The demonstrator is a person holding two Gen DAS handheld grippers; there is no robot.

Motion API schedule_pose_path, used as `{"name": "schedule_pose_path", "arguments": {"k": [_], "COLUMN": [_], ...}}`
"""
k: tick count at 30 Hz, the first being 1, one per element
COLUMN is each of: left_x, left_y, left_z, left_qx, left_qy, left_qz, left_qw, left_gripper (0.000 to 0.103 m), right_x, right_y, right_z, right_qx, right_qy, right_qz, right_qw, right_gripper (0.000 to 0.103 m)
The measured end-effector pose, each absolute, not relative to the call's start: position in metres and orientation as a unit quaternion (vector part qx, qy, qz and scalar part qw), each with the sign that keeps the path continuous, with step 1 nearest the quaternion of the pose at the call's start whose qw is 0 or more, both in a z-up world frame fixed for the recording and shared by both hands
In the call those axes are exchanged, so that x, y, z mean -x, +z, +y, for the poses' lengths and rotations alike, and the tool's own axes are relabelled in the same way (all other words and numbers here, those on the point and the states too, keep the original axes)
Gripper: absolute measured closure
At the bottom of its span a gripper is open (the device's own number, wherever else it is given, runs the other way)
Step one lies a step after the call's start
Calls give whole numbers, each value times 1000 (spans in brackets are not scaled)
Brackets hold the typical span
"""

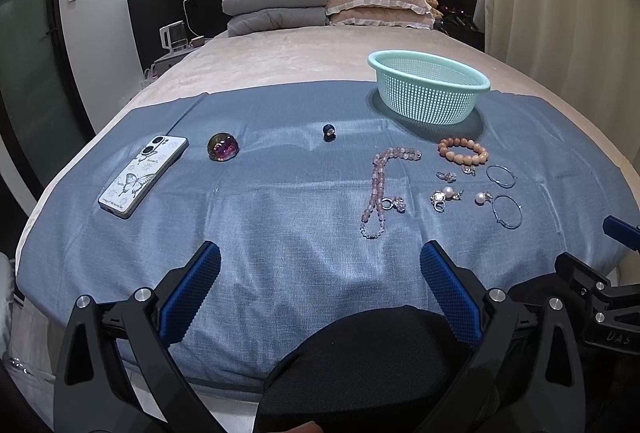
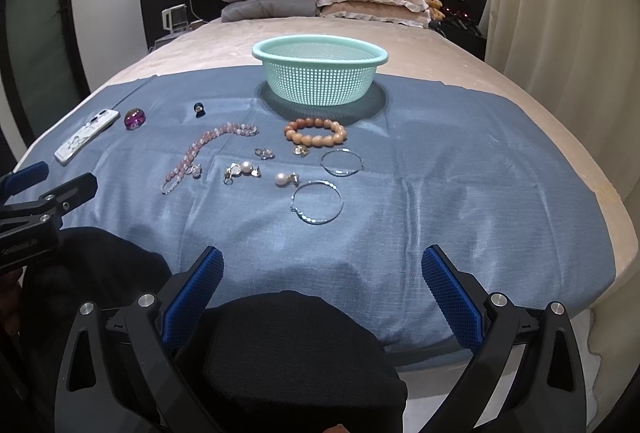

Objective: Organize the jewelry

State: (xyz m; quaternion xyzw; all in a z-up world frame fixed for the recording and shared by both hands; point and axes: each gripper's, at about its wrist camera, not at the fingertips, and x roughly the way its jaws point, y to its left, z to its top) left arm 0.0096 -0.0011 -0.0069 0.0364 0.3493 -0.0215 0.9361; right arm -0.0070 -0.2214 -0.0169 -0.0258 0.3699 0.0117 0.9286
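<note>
Jewelry lies on a blue cloth (image 1: 280, 201) on the bed: a pink bead necklace (image 1: 378, 181) (image 2: 200, 151), a peach bead bracelet (image 1: 464, 151) (image 2: 316, 136), two silver hoops (image 2: 318, 202) (image 2: 342, 161), pearl earrings (image 2: 242, 169) (image 2: 285, 178) and small charms (image 2: 264, 152). A mint mesh basket (image 1: 428, 89) (image 2: 320, 71) stands behind them. My left gripper (image 1: 320, 265) and right gripper (image 2: 322, 267) are both open and empty, held above the near edge of the cloth, apart from the jewelry.
A phone with a butterfly case (image 1: 144, 173) (image 2: 86, 139), a purple glass dome (image 1: 223, 148) (image 2: 135, 118) and a small dark ring (image 1: 329, 132) (image 2: 199, 108) lie on the cloth's left. Pillows and a folded quilt (image 1: 276, 5) are at the headboard. A curtain (image 2: 560, 13) hangs on the right.
</note>
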Motion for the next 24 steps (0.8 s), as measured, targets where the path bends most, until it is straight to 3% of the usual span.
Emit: {"name": "schedule_pose_path", "arguments": {"k": [10, 15, 24], "left_x": [-34, -72, -136], "left_y": [-10, -6, -26], "left_z": [10, 21, -7], "left_qx": [1, -40, -85], "left_qy": [-87, -59, -146], "left_qz": [389, 361, 388], "left_qw": [917, 930, 906], "left_gripper": [5, 5, 5], "right_x": [-14, -50, -120], "right_y": [-9, -6, -20], "right_z": [-244, -272, -284], "right_qx": [-11, -17, -26], "right_qy": [67, 71, 100], "right_qz": [373, 377, 388], "right_qw": [925, 923, 916], "right_gripper": [8, 8, 9]}}
